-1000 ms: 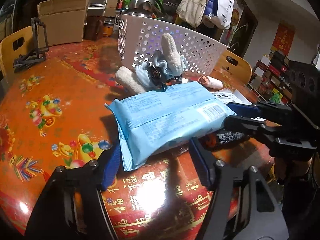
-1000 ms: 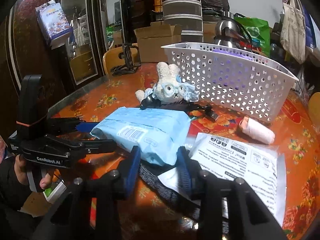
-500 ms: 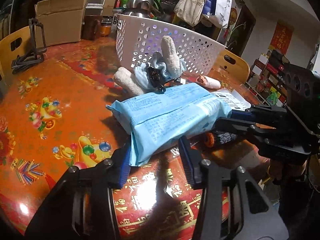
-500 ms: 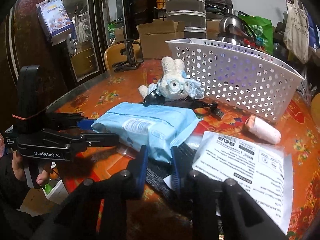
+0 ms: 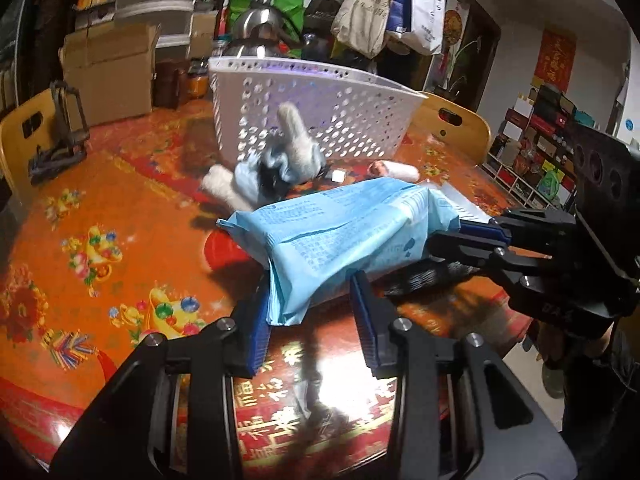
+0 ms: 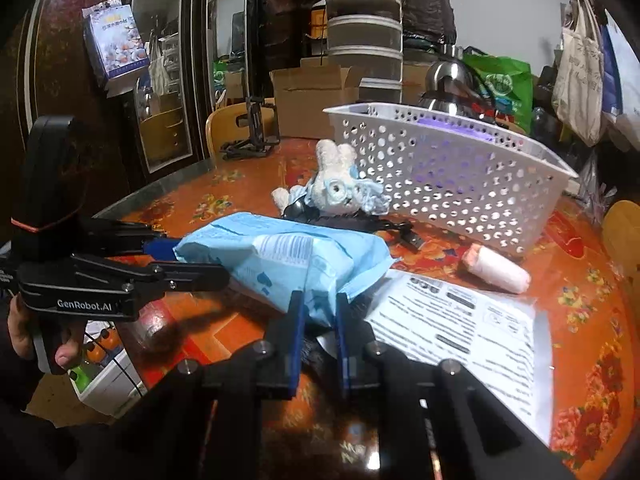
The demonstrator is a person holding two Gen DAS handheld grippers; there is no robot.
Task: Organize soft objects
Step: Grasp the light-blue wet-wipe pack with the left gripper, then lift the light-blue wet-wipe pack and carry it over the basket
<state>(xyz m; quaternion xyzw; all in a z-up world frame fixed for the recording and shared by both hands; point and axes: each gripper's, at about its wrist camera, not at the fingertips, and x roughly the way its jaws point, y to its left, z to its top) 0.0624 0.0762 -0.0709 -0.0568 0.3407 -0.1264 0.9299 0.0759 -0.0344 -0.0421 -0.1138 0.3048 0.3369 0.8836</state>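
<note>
A soft light-blue pack (image 5: 344,236) (image 6: 288,260) is held between both grippers just above the orange table. My left gripper (image 5: 310,316) is shut on its near end; in the right wrist view it shows at the left (image 6: 196,264). My right gripper (image 6: 318,312) is shut on the pack's other end; it shows at the right (image 5: 460,236) in the left wrist view. A plush rabbit (image 5: 276,164) (image 6: 336,192) lies in front of the white perforated basket (image 5: 360,92) (image 6: 460,176). A small white roll (image 6: 496,268) (image 5: 394,170) lies by the basket.
A printed white paper sheet (image 6: 468,320) lies on the table (image 5: 100,208) to the right. A black cable (image 6: 384,226) lies by the rabbit. A black stand (image 5: 60,136) sits at the far left. Wooden chairs (image 5: 456,124) and boxes ring the table.
Both grippers closed on the ends of the blue pack and lifted it slightly off the table. The pack now bunches and sags between them.
</note>
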